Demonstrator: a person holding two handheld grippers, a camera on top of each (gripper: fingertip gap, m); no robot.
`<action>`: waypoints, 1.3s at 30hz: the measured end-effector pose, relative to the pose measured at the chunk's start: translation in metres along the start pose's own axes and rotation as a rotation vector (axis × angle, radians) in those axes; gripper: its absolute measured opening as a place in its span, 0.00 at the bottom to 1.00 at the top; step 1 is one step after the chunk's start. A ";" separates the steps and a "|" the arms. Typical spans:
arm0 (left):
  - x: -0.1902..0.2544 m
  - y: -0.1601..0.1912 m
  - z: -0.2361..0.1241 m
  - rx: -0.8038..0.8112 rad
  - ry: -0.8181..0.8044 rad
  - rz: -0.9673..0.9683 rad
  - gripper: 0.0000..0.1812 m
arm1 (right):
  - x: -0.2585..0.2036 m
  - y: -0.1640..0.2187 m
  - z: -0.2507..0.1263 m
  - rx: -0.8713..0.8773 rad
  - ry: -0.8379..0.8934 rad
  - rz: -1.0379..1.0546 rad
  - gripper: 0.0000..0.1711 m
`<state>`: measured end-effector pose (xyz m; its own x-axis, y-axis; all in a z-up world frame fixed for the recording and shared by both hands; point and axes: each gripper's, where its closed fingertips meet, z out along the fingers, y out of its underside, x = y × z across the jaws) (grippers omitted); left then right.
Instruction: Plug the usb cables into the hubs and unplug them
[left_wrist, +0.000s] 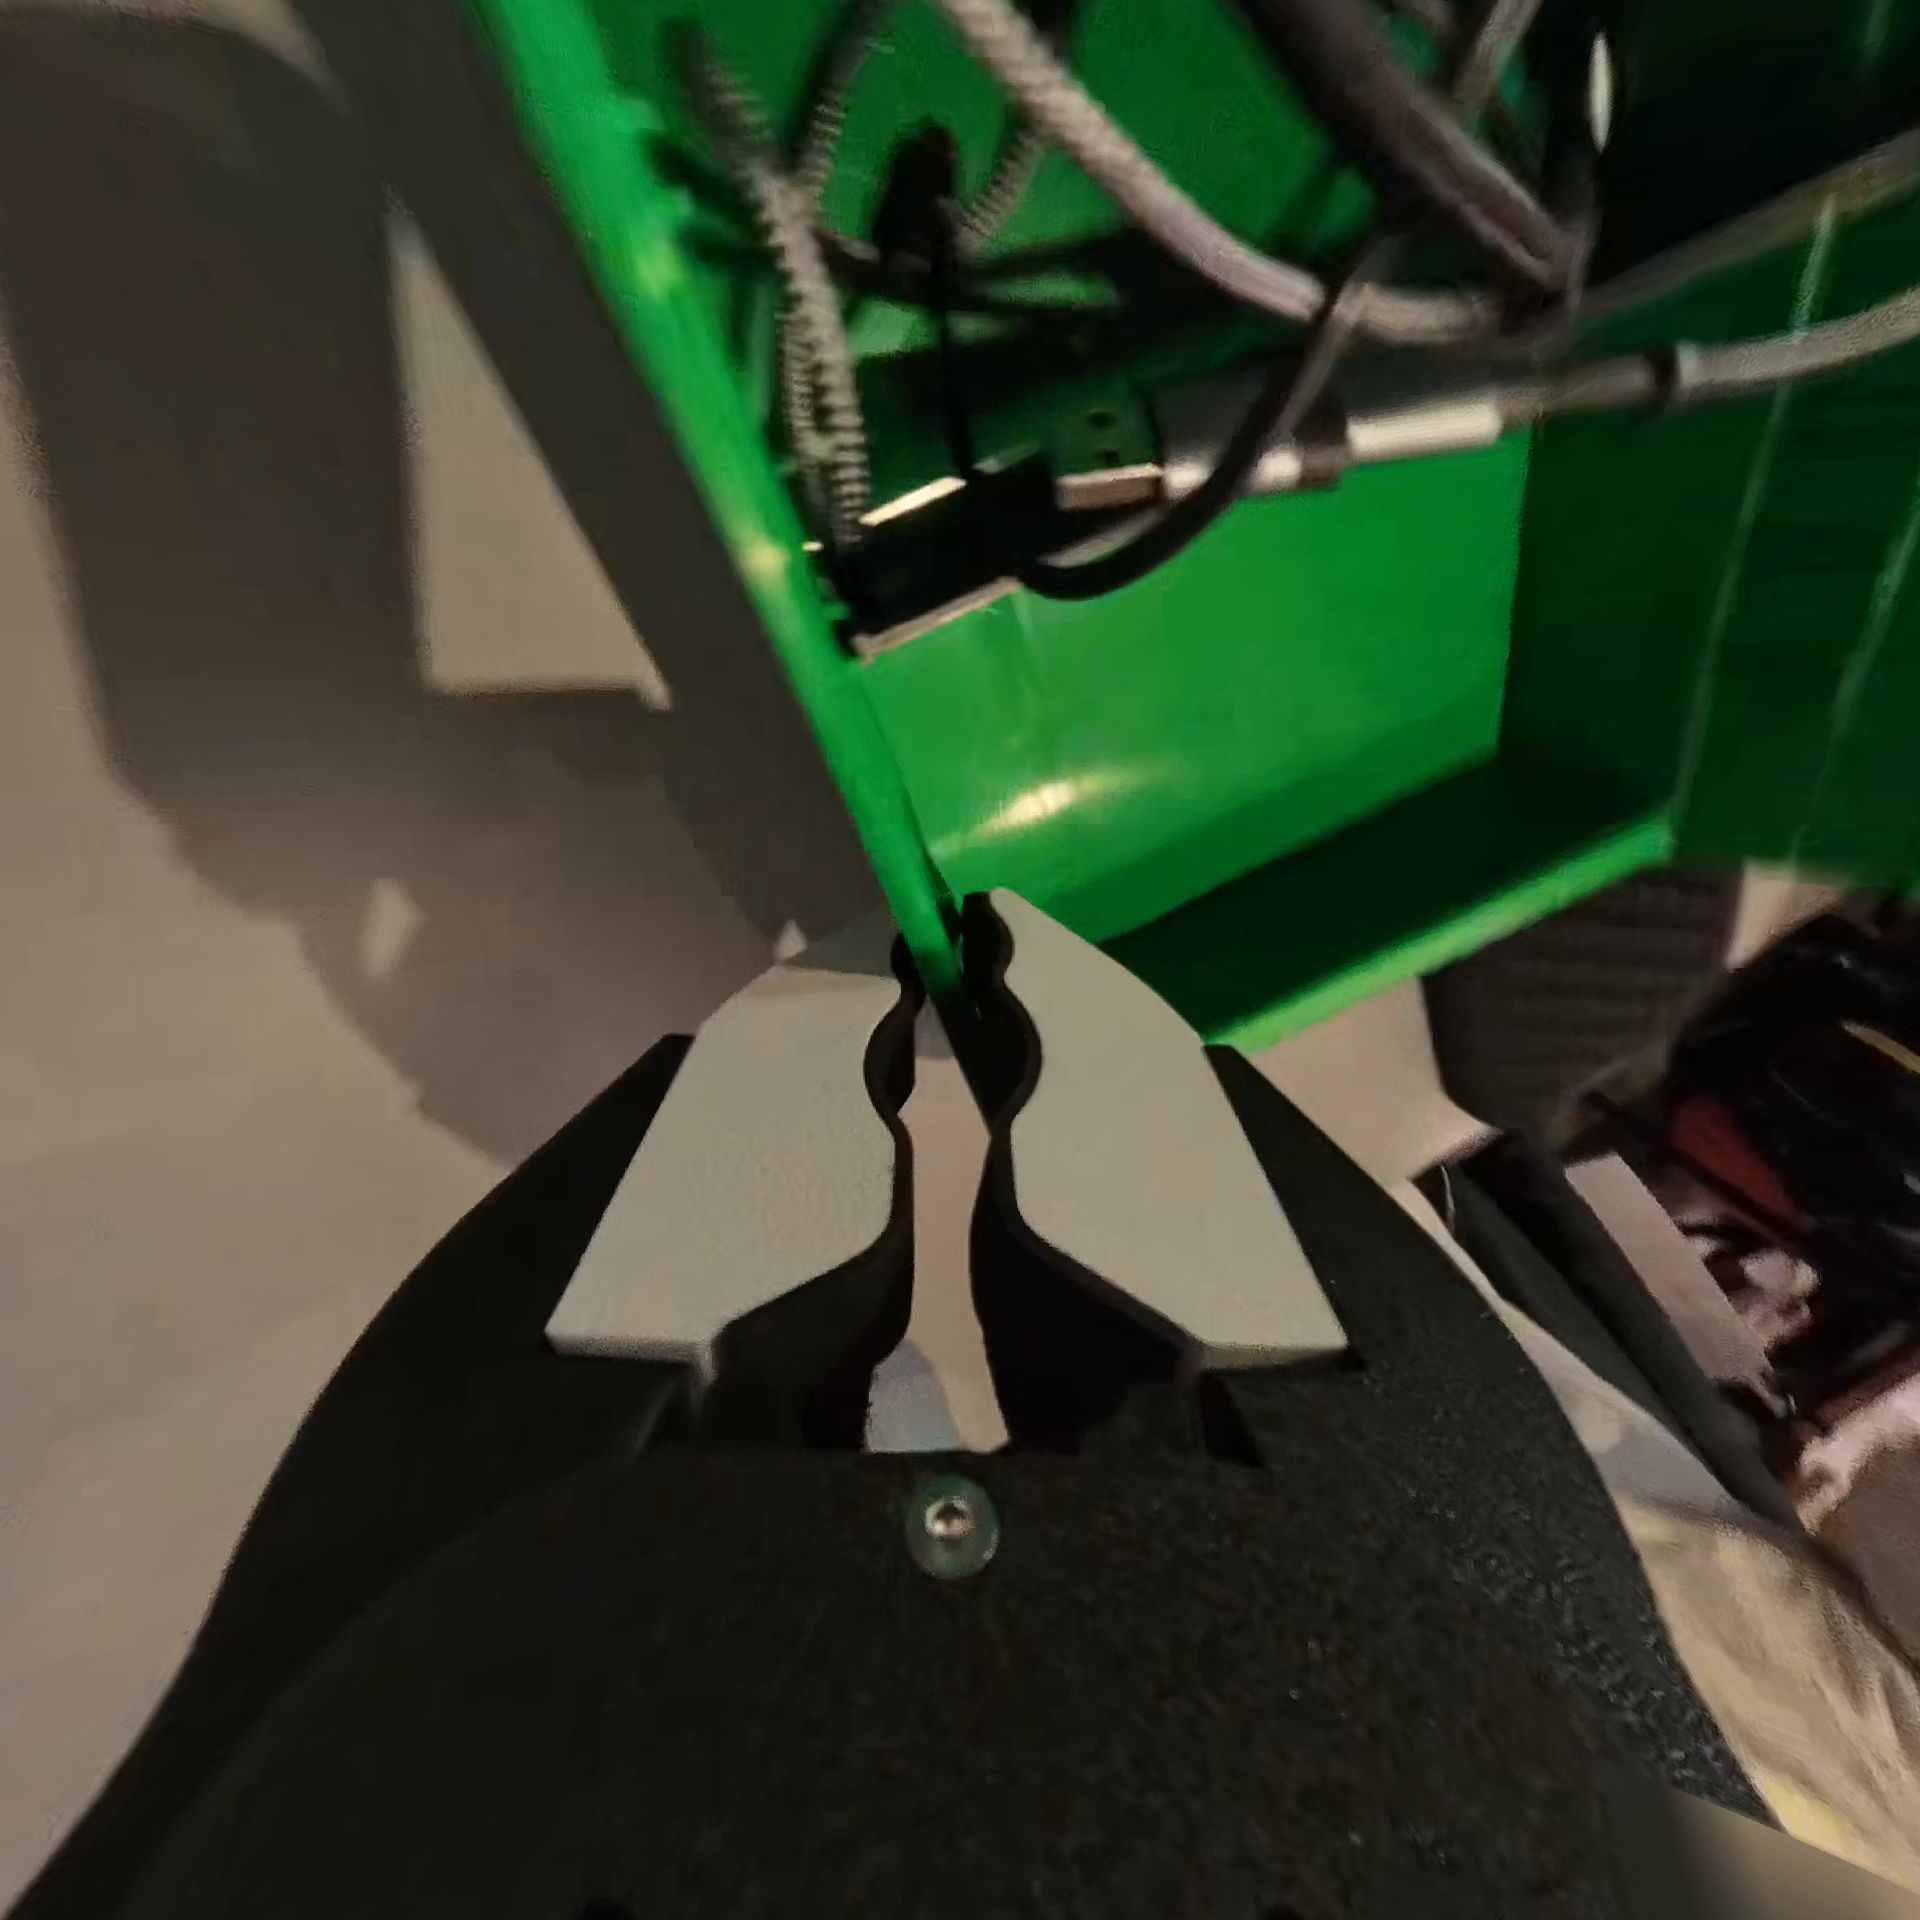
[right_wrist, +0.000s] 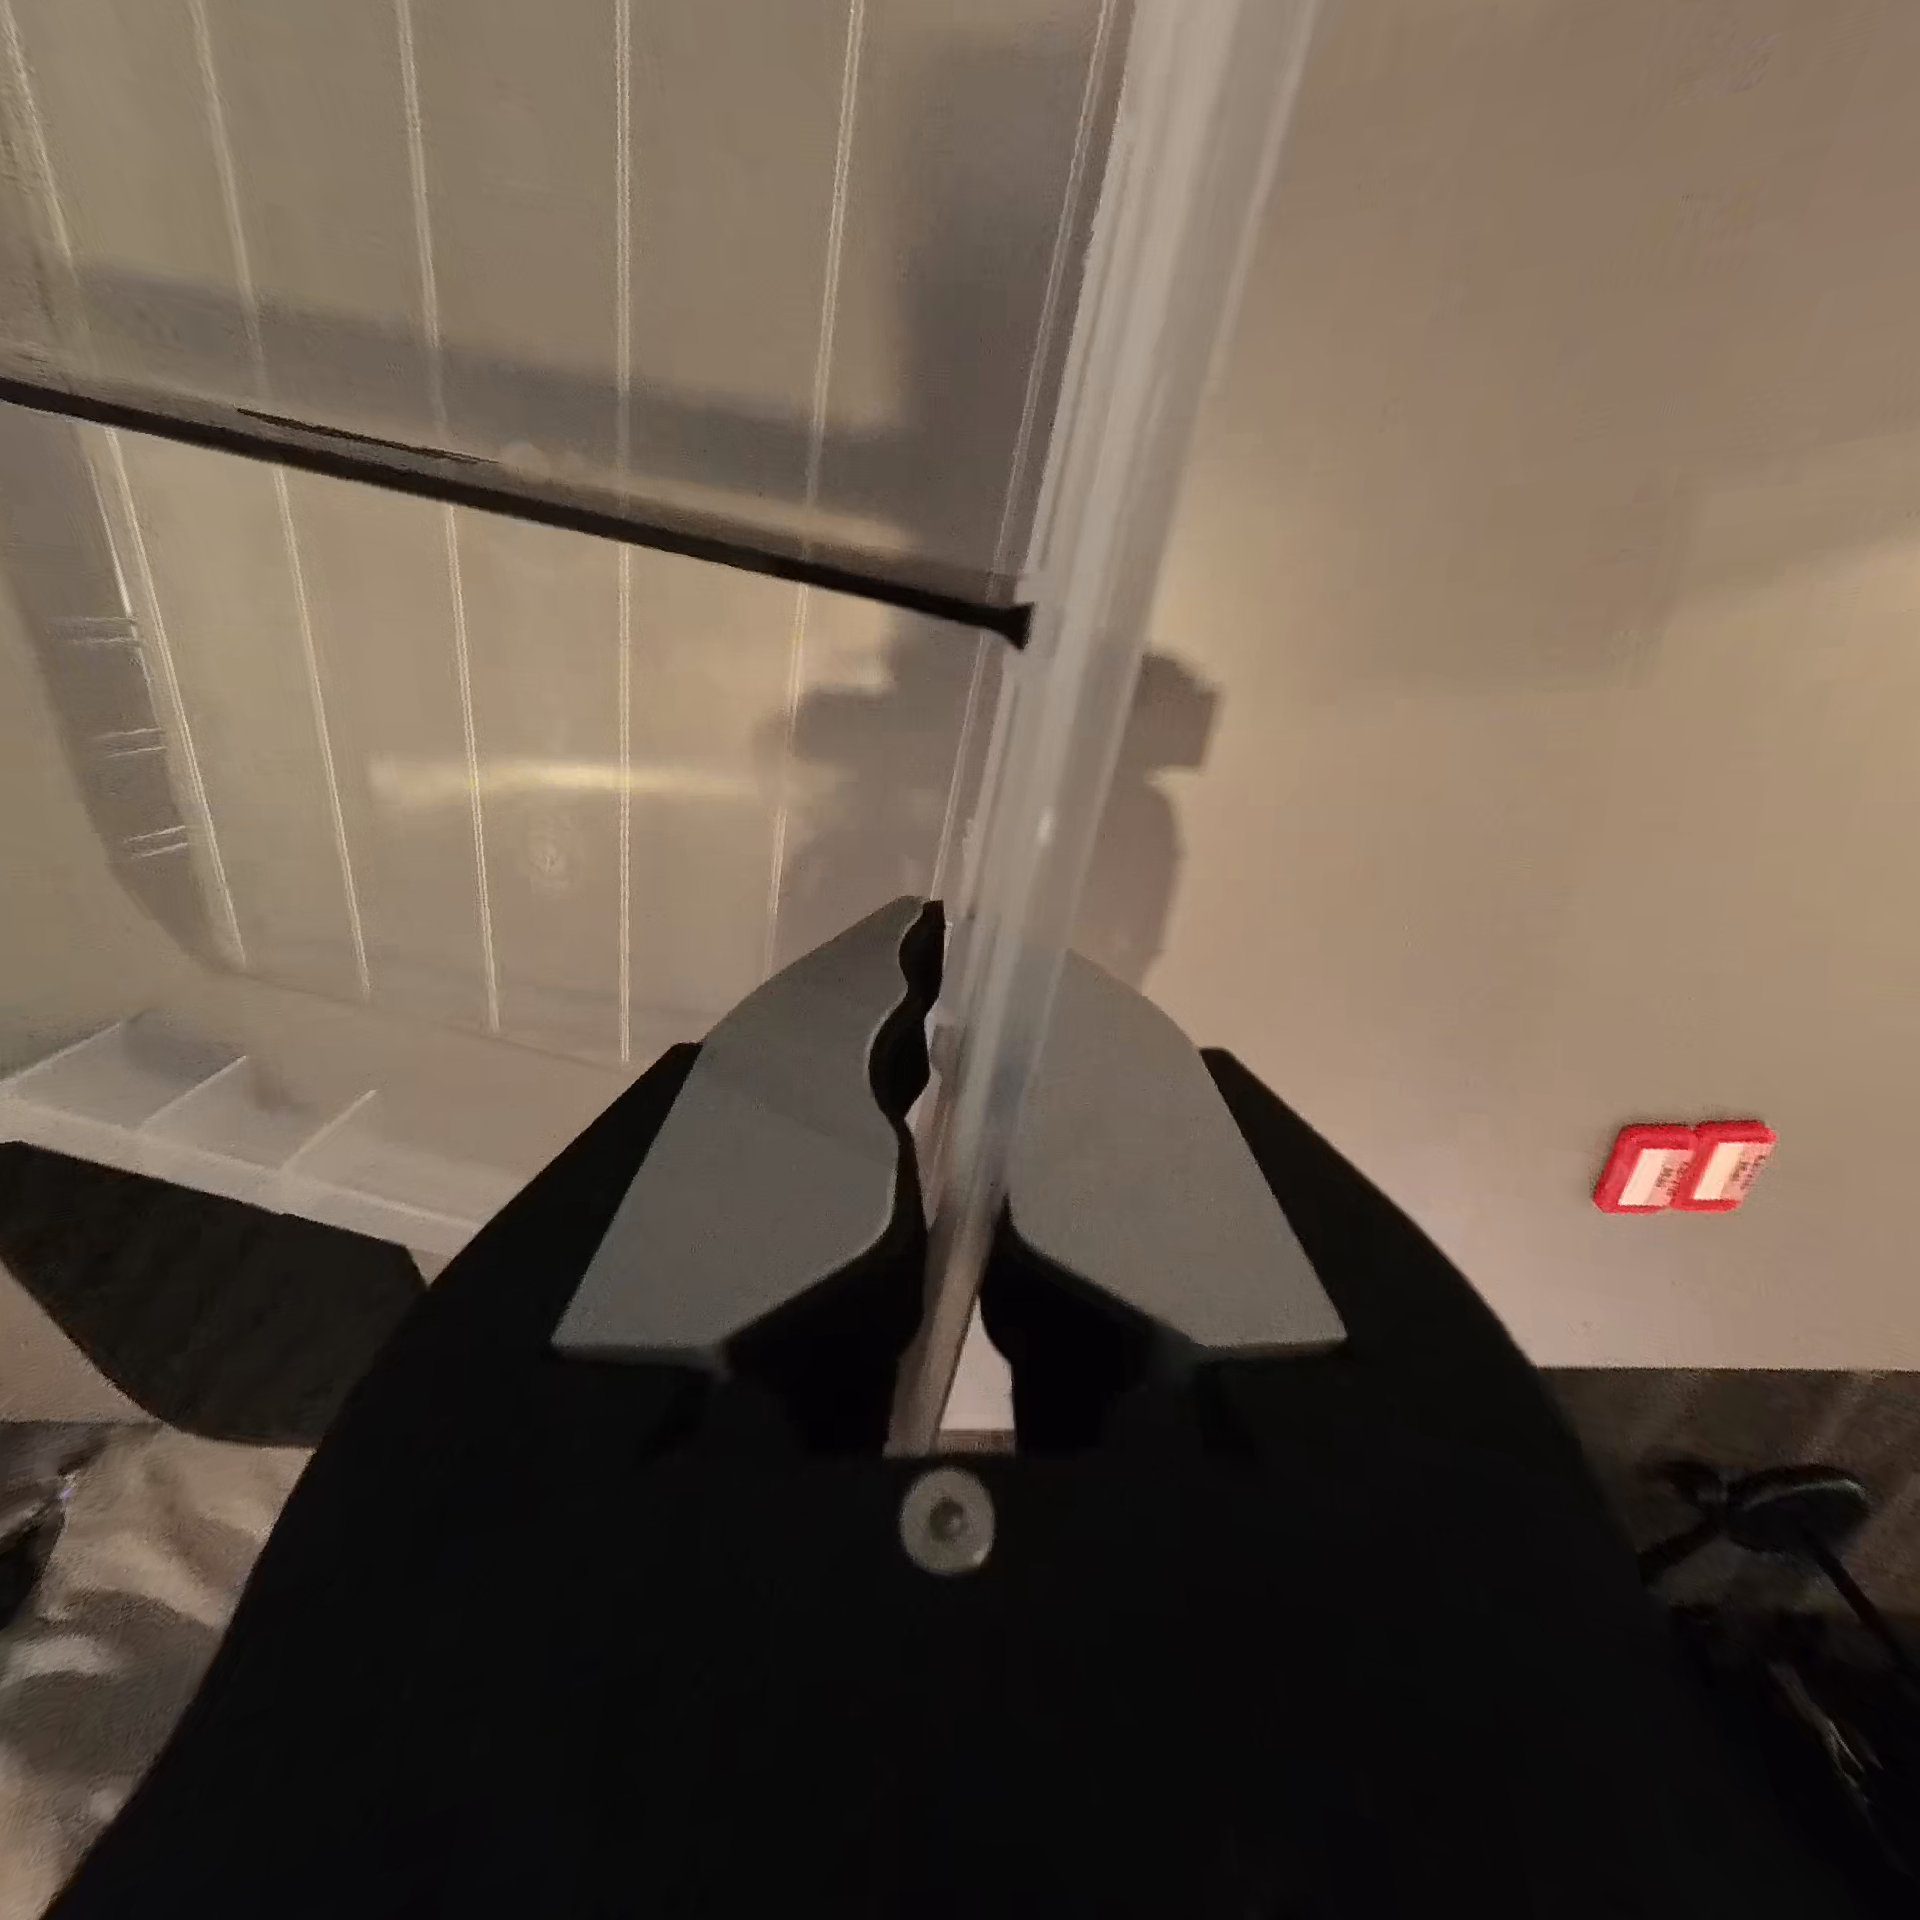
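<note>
In the left wrist view my left gripper (left_wrist: 940, 961) is shut on the rim of a green plastic bin (left_wrist: 1195, 727), held tilted. Inside the bin lie tangled braided and black USB cables (left_wrist: 1299, 260), a black hub (left_wrist: 935, 561) and a silver plug (left_wrist: 1112, 483). In the right wrist view my right gripper (right_wrist: 971, 997) is shut on the edge of a clear plastic bin (right_wrist: 1091, 520) with ribbed walls, held in front of a beige wall. A thin black line (right_wrist: 623, 520) crosses the clear wall.
A dark bag or case with red and black contents (left_wrist: 1787, 1143) sits at the right of the left wrist view. A red double wall plate (right_wrist: 1683, 1166) is on the wall at right. A white compartment tray (right_wrist: 208, 1101) lies at lower left on a dark surface. Across from one pair of fingers to the other is roughly 45 cm.
</note>
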<state>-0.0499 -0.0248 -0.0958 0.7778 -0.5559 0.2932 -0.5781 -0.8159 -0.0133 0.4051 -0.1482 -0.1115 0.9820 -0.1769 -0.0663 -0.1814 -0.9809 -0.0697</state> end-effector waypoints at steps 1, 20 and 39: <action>-0.016 -0.004 -0.005 0.041 0.002 -0.031 0.03 | -0.007 -0.002 0.002 0.004 0.007 -0.019 0.02; -0.319 0.192 -0.107 0.381 -0.072 -0.473 0.03 | -0.044 -0.008 0.031 0.001 -0.094 -0.078 0.03; -0.366 0.245 -0.122 0.432 -0.248 -0.366 0.03 | -0.021 -0.004 0.030 0.001 -0.095 -0.095 0.03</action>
<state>-0.5070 -0.0018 -0.0894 0.9710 -0.2060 0.1213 -0.1514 -0.9226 -0.3547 0.3841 -0.1378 -0.1392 0.9853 -0.0752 -0.1536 -0.0884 -0.9928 -0.0811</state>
